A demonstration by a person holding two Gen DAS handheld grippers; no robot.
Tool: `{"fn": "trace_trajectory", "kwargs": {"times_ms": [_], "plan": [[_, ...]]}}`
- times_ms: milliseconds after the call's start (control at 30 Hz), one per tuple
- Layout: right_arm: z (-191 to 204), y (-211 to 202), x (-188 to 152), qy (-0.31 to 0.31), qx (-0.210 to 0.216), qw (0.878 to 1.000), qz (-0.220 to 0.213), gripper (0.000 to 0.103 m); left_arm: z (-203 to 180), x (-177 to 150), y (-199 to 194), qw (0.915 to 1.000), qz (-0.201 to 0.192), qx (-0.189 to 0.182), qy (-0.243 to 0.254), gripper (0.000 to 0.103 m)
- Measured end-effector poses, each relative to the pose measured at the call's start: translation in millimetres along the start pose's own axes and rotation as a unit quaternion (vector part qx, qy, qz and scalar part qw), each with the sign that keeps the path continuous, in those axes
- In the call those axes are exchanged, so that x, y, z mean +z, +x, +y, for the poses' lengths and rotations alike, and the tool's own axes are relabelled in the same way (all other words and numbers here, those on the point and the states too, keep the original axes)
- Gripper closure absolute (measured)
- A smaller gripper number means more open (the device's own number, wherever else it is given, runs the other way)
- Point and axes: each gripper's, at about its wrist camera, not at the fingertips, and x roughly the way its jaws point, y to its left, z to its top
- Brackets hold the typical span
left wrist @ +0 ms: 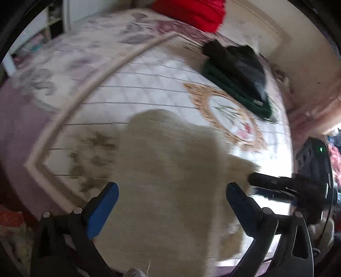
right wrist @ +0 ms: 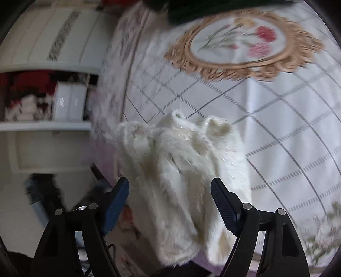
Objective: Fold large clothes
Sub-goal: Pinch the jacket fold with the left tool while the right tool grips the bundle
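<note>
A cream fluffy garment lies spread on the quilted bed cover, its middle in shadow. My left gripper hovers over it with its blue pads far apart and nothing between them. In the right wrist view the same garment is bunched up at the bed's edge and sits between the jaws of my right gripper. A narrow gap shows beside the left pad. From the left wrist view, the right gripper is at the garment's right edge.
A folded dark green and black pile rests at the far right of the bed, beside an embroidered flower medallion. Something red lies at the head end. White shelves stand past the bed's edge.
</note>
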Motion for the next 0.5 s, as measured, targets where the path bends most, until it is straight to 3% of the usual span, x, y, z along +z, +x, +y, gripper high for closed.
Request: {"fn": "trace_trajectory", "kwargs": {"times_ms": [33,67,200,367,433,500], "plan": [[5,10,7,-0.006,-0.009,1.000,0.008,0.088,7,-2,-2,0.9998,-0.001,0.021,-0.001,0.000],[8,14,13,-0.003,-0.022,1.000,0.008,0.097,12,-4,-3,0.9994,0.000,0.035,-0.002,0.000],[-1,4,44,0.023,-0.070,0.997,-0.037,0.098,34,-10,8,0.9954,0.012,0.095,-0.004,0.000],[-14,-1,64,0.043,-0.064,0.997,-0.002,0.096,67,-15,24,0.9896,0.027,0.129,-0.058,0.000],[-11,-9,59,0.050,-0.065,0.997,0.010,0.092,80,-18,22,0.9871,0.029,0.137,-0.077,0.000],[0,-21,49,0.035,-0.092,0.995,-0.001,0.075,91,-20,25,0.9838,0.032,0.152,-0.089,0.000]]}}
